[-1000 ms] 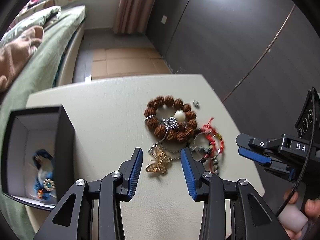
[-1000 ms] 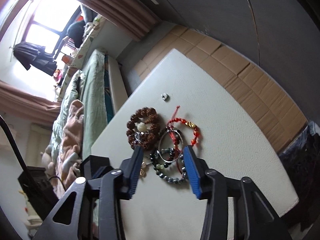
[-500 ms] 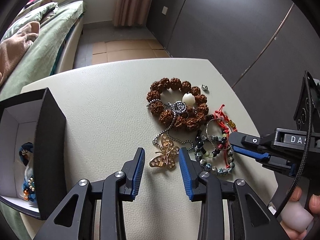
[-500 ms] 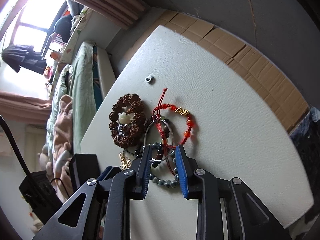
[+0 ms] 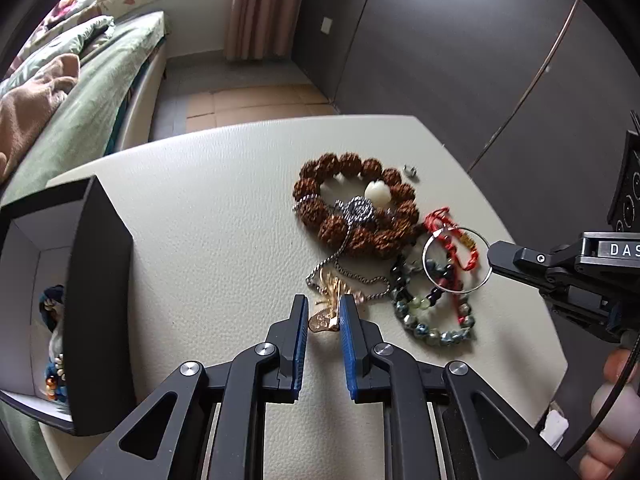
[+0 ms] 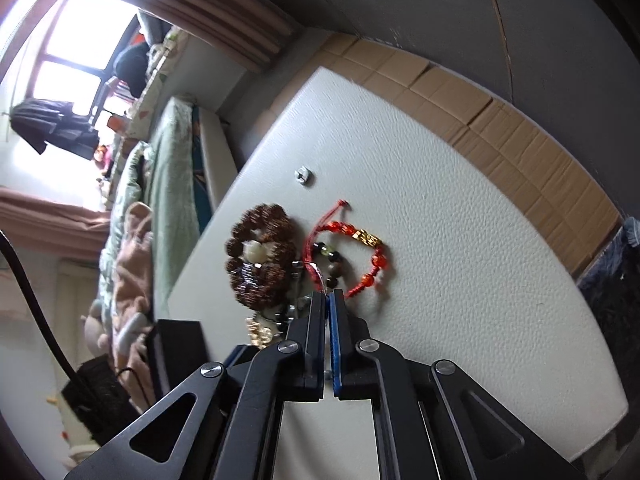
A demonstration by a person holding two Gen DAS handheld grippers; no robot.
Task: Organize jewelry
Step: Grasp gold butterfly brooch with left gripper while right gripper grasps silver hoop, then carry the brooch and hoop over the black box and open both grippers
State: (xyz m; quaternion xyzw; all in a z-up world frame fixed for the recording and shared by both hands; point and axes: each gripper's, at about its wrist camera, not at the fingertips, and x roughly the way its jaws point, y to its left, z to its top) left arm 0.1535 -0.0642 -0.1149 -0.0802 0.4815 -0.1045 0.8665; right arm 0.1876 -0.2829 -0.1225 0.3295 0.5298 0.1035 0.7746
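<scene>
- Now my left claw (image 5: 323, 314) is closing around the gold butterfly pendant (image 5: 326, 312); its chain (image 5: 344, 252) crosses the brown bead bracelet (image 5: 352, 208) and may drag it.
- My right claw (image 6: 328, 300) is clamped on the silver ring (image 5: 456, 260), lifted off the worktop (image 5: 208, 216) pile.
- Whether the red cord bracelet (image 6: 348, 256) is snagged is unclear.

1. The table top (image 5: 224, 216) appeared cream and leather-like, with a fine pebbled grain and a matt finish.
2. The brown bead bracelet (image 5: 356, 208) looked rough and knobbly, like dried seeds, with one smooth, glossy white bead (image 5: 377, 193).
3. The butterfly pendant (image 5: 325, 316) showed shiny gold-coloured metal on a silvery metal chain (image 5: 352, 272).
4. The thin ring bangle (image 5: 456, 260) gleamed as polished metal.
5. The red cord bracelet (image 6: 348, 256) was woven thread with glossy beads.
6. The black box (image 5: 100, 304) looked matt.
7. The left gripper (image 5: 323, 312) was matt black plastic with ribbed blue pads.
</scene>
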